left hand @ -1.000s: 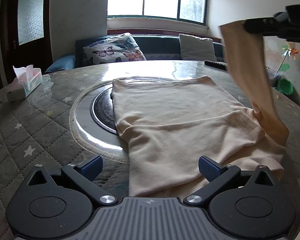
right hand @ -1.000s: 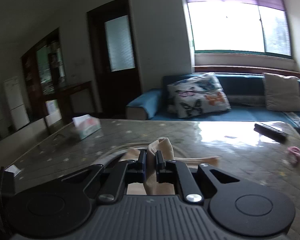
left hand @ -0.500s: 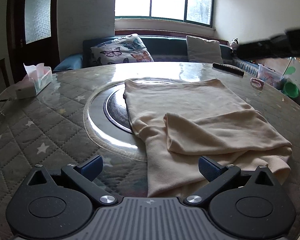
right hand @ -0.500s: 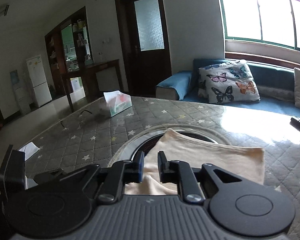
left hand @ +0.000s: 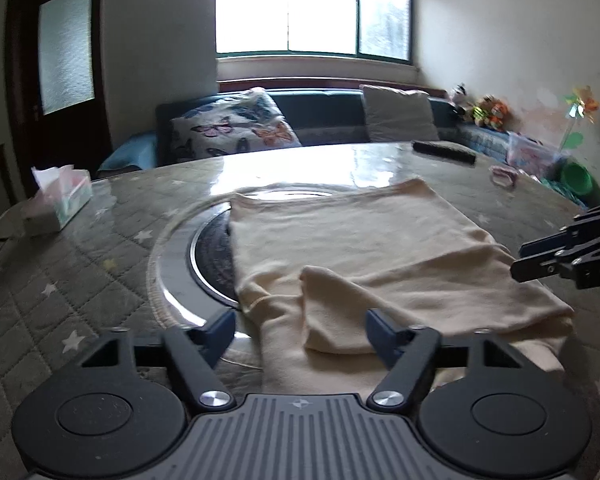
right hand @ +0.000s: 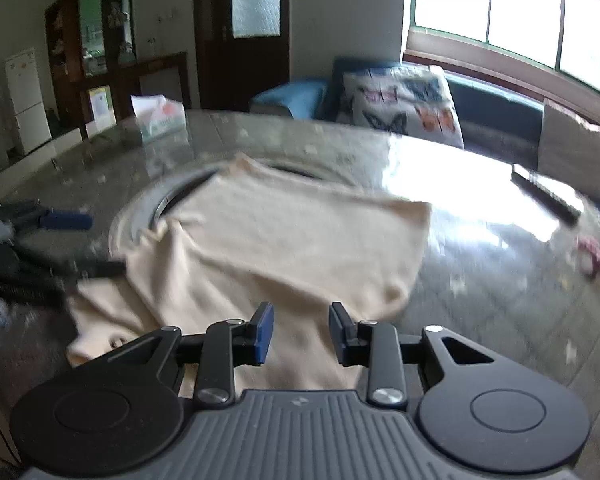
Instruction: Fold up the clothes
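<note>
Cloth is the matter here: a cream-coloured soft knit garment (left hand: 352, 248) lies spread on the round quilted glass-topped bench (left hand: 80, 280), one sleeve folded across its body. It looks light, limp and floppy, likely to sag from any single pinch, so hems and corners seem the best holds. The left hand-held gripper (left hand: 300, 326) hovers released at the near edge; the right hand-held gripper (right hand: 300, 330) is also parted, grasping nothing.

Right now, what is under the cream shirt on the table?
The cream shirt lies partly over a round dark inset with a glass ring, in the quilted star-patterned table. Its left part shows; the covered rest cannot be seen.
</note>
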`<state>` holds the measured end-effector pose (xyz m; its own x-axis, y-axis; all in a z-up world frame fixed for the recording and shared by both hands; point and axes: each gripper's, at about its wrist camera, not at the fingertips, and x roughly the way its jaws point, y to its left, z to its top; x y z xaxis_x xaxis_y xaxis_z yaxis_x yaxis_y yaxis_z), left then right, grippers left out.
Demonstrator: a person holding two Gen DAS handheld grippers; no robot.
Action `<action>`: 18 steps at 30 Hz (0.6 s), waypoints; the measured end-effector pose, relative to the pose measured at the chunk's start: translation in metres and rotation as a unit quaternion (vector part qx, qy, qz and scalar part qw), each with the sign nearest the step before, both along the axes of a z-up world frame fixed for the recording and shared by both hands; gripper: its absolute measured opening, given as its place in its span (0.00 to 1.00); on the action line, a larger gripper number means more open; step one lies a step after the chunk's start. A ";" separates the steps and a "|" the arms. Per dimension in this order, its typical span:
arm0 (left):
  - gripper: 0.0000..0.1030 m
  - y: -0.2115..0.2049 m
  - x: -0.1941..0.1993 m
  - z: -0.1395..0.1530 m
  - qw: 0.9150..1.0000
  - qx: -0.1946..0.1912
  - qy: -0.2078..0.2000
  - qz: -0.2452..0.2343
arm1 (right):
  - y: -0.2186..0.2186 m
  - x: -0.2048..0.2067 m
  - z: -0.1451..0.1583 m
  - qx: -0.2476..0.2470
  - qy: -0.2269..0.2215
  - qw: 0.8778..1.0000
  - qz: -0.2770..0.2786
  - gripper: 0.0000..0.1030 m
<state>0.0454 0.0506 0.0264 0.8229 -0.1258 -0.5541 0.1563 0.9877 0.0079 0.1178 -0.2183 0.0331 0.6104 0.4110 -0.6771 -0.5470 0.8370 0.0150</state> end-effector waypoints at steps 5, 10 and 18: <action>0.33 -0.006 0.009 -0.006 1.000 0.004 0.023 -0.014 | -0.010 -0.007 -0.010 -0.007 0.000 1.000 0.006 0.30; 0.04 -0.008 0.008 -0.007 1.000 0.005 0.019 -0.020 | -0.012 -0.009 -0.007 -0.008 -0.010 1.000 0.009 0.33; 0.04 -0.001 -0.006 0.005 1.000 0.002 0.008 -0.011 | -0.013 0.001 -0.001 0.003 -0.019 1.000 0.006 0.34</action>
